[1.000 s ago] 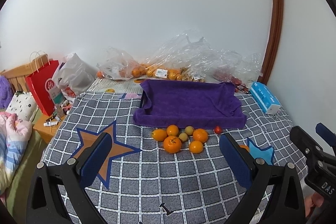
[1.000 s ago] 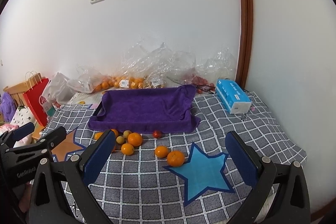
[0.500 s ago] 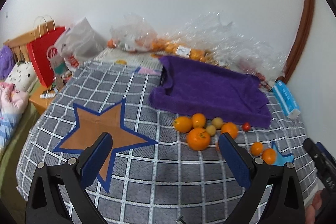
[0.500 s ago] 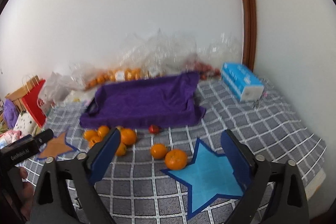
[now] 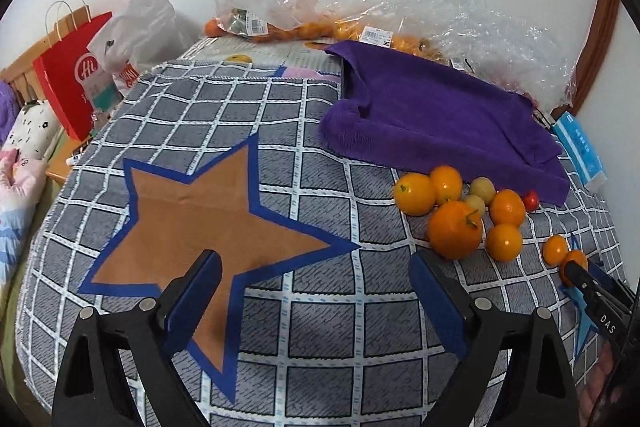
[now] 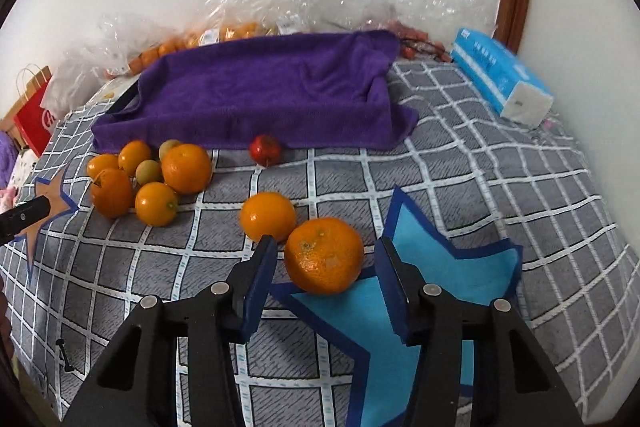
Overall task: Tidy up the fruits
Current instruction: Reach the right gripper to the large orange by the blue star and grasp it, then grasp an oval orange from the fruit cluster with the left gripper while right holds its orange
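Note:
Several oranges, two small yellow-green fruits and a red fruit (image 6: 265, 149) lie on the checked cloth in front of a purple towel-lined tray (image 6: 256, 95). My right gripper (image 6: 326, 277) is open, its fingers on either side of a large orange (image 6: 324, 255) at the edge of the blue star (image 6: 436, 291), not touching it. A smaller orange (image 6: 267, 215) lies just behind. My left gripper (image 5: 316, 297) is open and empty, low over the brown star (image 5: 208, 211), left of the fruit cluster (image 5: 456, 227).
Clear plastic bags of fruit (image 5: 360, 23) lie along the wall behind the tray. A blue tissue pack (image 6: 504, 79) sits at the right. A red paper bag (image 5: 68, 83) and a white bag (image 5: 140, 27) stand off the bed's left edge.
Both grippers have come down and forward toward the cloth. The right one has narrowed and now brackets the large orange. The left has swung over the brown star.

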Action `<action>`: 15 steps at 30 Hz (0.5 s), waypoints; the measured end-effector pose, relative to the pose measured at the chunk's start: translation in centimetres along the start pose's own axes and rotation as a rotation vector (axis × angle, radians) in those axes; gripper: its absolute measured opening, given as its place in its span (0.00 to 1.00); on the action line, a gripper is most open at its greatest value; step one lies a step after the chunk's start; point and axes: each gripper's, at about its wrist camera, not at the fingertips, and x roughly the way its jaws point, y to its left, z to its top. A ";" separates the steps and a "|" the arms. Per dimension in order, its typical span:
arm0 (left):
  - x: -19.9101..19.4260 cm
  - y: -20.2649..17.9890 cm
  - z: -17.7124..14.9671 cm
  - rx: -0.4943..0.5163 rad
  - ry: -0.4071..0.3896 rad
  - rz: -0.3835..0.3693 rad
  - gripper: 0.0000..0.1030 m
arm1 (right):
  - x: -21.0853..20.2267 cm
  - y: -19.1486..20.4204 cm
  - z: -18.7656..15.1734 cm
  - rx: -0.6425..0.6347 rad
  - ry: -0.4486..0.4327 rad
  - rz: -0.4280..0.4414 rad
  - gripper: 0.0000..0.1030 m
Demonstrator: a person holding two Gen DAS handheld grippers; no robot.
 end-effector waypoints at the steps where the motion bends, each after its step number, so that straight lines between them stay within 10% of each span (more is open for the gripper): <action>1: 0.2 -0.1 0.1 -0.001 0.004 -0.013 0.91 | 0.2 -0.1 0.0 0.003 0.002 0.005 0.47; 9: 1.4 -3.0 1.1 0.059 -0.003 -0.126 0.87 | 1.5 -0.3 -0.4 -0.018 -0.005 -0.015 0.42; 15: 2.2 -3.1 2.5 0.070 -0.007 -0.146 0.65 | 1.5 -0.4 -0.3 -0.019 0.002 -0.015 0.42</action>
